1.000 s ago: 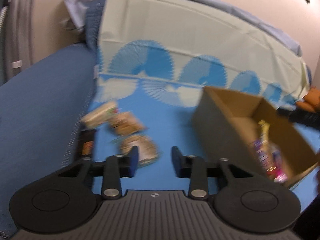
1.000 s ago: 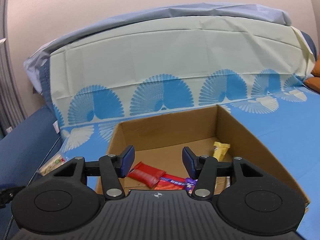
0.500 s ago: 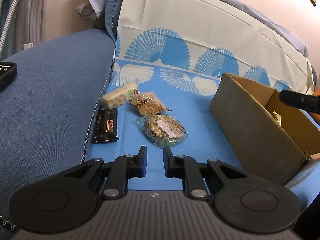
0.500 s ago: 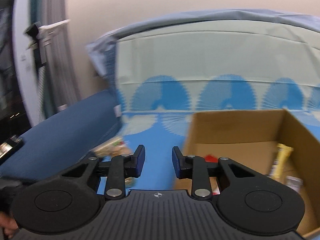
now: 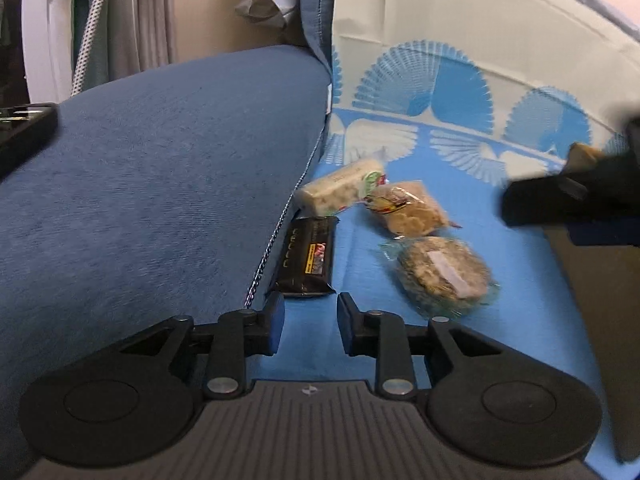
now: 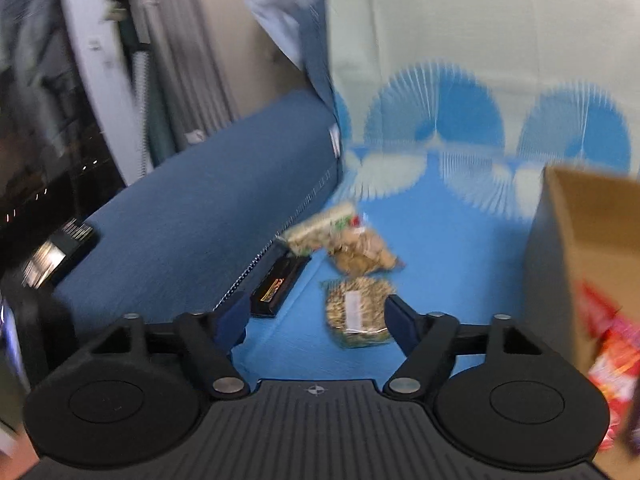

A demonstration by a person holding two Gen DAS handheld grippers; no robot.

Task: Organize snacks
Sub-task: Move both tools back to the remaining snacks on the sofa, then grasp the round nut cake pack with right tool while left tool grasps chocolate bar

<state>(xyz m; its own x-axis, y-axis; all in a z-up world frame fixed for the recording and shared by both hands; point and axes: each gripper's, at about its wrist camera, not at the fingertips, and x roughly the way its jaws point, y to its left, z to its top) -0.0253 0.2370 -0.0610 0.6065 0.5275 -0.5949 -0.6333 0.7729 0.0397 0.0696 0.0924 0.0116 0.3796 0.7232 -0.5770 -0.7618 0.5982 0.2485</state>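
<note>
Several snacks lie on the blue patterned cloth (image 5: 472, 200): a black bar (image 5: 307, 256), a pale wrapped bar (image 5: 340, 186), a bag of tan biscuits (image 5: 412, 210) and a round seeded cake in clear wrap (image 5: 442, 274). My left gripper (image 5: 310, 322) is open and empty, just short of the black bar. My right gripper (image 6: 316, 318) is open wide and empty, hovering near the round cake (image 6: 356, 312) and the black bar (image 6: 278, 282). It shows blurred at the right of the left wrist view (image 5: 572, 204). The cardboard box (image 6: 588, 248) holds red packets (image 6: 612, 344).
A dark blue sofa arm (image 5: 152, 168) rises left of the snacks. A black device (image 5: 24, 136) rests on it. The cloth-covered backrest (image 5: 460, 32) stands behind. A curtain and white frame (image 6: 112, 80) are at the far left.
Both grippers swung left, away from the box and toward the snack pile. My left gripper opened from nearly shut. My right gripper opened much wider.
</note>
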